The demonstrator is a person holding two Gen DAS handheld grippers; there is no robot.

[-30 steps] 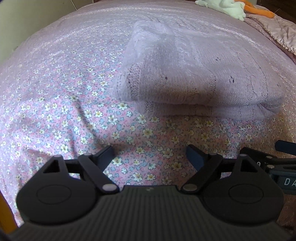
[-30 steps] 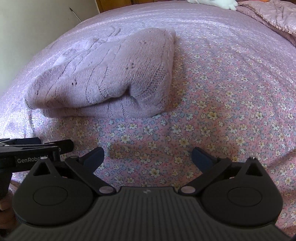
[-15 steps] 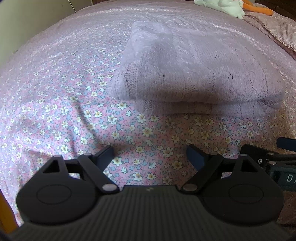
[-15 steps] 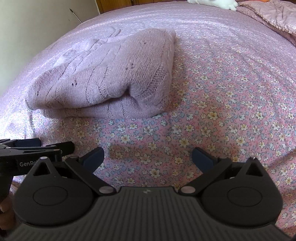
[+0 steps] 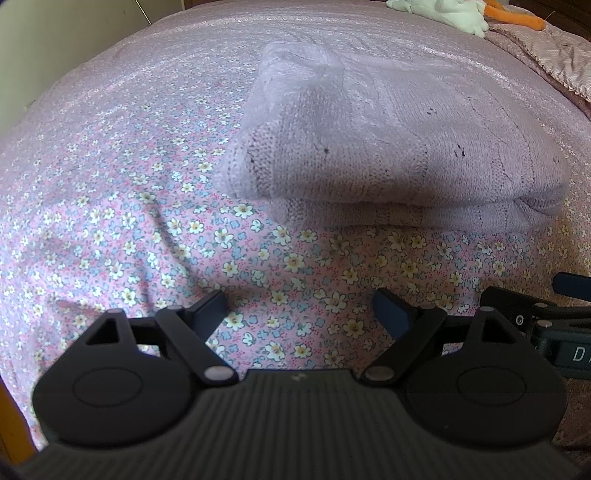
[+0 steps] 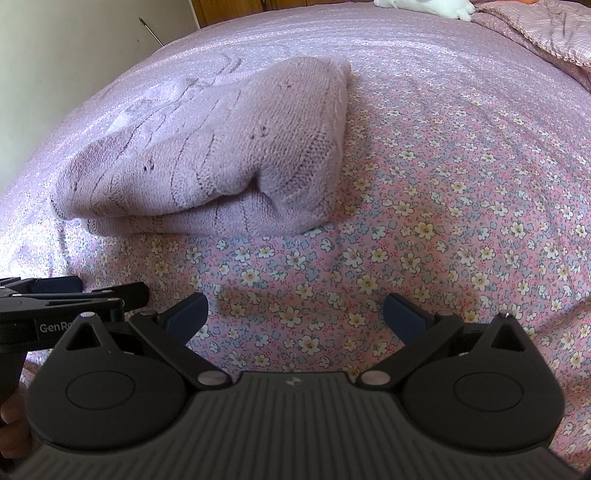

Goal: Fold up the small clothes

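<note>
A folded lilac knitted sweater (image 5: 399,155) lies on the floral pink bedsheet (image 5: 140,206). It also shows in the right wrist view (image 6: 229,155), ahead and to the left. My left gripper (image 5: 299,308) is open and empty, hovering over the sheet a short way in front of the sweater's near edge. My right gripper (image 6: 295,314) is open and empty too, over the sheet near the sweater's right corner. Each gripper sees part of the other at its frame edge: the right gripper (image 5: 554,321) and the left gripper (image 6: 55,306).
A white soft toy with orange parts (image 5: 454,14) lies at the far end of the bed. A pink quilt (image 6: 546,33) is bunched at the far right. A pale wall (image 6: 74,48) borders the bed on the left.
Both grippers have drifted very slightly; the sweater sits a touch lower in the left wrist view. Both stay open and empty.
</note>
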